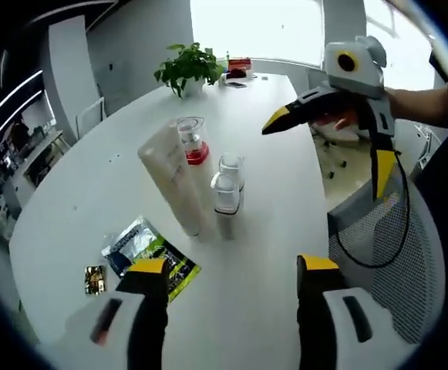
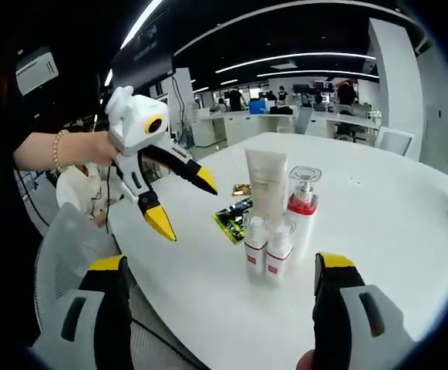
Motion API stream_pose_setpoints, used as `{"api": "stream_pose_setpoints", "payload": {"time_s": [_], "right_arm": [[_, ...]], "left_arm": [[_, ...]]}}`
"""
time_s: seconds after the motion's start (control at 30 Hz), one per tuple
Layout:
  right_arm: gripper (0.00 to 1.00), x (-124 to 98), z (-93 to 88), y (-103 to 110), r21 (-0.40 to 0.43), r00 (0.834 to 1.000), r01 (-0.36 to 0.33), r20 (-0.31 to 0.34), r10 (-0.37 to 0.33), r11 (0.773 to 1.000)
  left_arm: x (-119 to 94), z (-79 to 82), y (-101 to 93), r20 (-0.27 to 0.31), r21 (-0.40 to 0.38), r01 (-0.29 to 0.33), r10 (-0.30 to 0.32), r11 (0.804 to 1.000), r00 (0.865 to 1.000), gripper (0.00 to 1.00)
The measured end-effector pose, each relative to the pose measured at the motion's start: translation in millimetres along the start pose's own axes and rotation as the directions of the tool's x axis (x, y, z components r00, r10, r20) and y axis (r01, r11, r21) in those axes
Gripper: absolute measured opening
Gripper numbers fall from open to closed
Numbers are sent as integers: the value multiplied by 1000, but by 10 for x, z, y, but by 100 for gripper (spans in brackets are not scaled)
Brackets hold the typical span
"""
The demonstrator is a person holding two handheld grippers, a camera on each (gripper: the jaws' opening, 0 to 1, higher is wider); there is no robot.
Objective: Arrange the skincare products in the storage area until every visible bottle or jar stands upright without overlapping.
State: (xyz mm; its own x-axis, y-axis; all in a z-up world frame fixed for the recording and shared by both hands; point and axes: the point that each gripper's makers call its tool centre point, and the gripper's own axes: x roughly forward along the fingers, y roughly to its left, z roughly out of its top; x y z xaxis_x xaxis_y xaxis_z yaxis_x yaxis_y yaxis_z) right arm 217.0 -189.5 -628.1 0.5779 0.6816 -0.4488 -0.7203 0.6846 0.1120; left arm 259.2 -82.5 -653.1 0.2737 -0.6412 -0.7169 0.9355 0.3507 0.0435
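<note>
Right now your four products stand grouped on the white table (image 1: 77, 193), and the tall cream tube (image 1: 173, 185) is the landmark to steer by: the red-collared bottle (image 1: 193, 142) sits just behind it, and the two small clear-capped bottles (image 1: 227, 193) stand just beside it on its right in the left gripper view, close enough that they may be touching each other. Everything looks upright, so the job appears close to finished, and the main risk from here is your own reach. Your left gripper (image 1: 231, 266) is empty with its jaws spread wide, well short of the tube; your right gripper (image 2: 220, 266) is likewise wide and empty, near the small bottles. Both small bottles are slim and probably light, so a wide jaw sweeping in could clip one and domino it into its neighbour or into the tube. The tube itself looks top-heavy on a narrow base; a nudge high up would likely tip it onto the foil sachets (image 1: 150, 250) lying in front of it. If you separate the small pair, close on one only, low down, and lift straight.
</note>
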Motion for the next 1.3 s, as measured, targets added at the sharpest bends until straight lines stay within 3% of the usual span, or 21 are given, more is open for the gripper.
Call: {"api": "stream_pose_setpoints", "payload": {"time_s": [0.3, 0.6, 0.77, 1.3], "right_arm": [[99, 7, 44, 75, -4, 1000, -15, 3, 15, 1000], [99, 7, 55, 111, -10, 1000, -25, -2, 25, 1000], [99, 17, 66, 114, -1, 1000, -29, 4, 29, 1000], [99, 89, 101, 146, 5, 999, -41, 1, 41, 999]], "left_arm": [[-220, -148, -87, 18, -90, -31, 33, 995, 999, 77], [-406, -363, -31, 13, -175, -85, 88, 981, 996, 85], [-520, -457, 22, 33, -242, -106, 117, 964, 993, 88], [-870, -727, 79, 38, -349, -178, 204, 920, 978, 94]]}}
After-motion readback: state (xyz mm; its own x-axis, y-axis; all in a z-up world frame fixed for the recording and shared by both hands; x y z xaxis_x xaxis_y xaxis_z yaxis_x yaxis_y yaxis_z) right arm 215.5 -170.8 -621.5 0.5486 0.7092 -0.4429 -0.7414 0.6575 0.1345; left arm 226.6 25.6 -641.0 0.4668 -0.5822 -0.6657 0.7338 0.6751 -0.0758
